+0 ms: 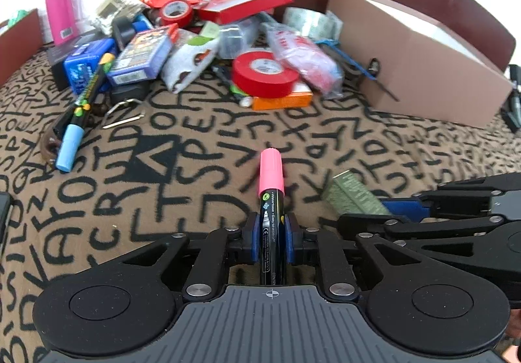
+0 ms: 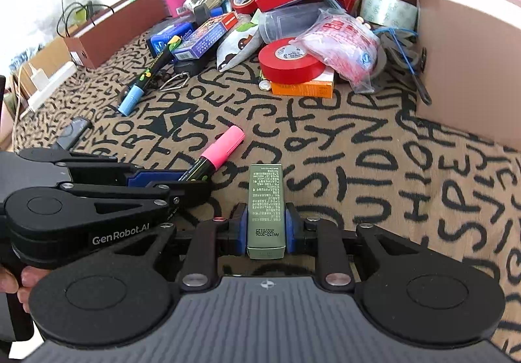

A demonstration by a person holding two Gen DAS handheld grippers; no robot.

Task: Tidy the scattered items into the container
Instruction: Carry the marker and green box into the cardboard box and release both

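left gripper [image 1: 269, 241]: my jaws clamped on pink-capped marker [image 1: 271, 180], cap pointing 12 o'clock.
right gripper [image 2: 266, 226]: jaws pinching green box [image 2: 265, 200], centred between pads.
cardboard box [image 2: 469, 70]: 2 o'clock.

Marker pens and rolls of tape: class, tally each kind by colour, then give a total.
Pink-capped marker: 1
Blue-capped marker: 1
Red tape rolls: 2
Clear tape roll: 1
Total: 5
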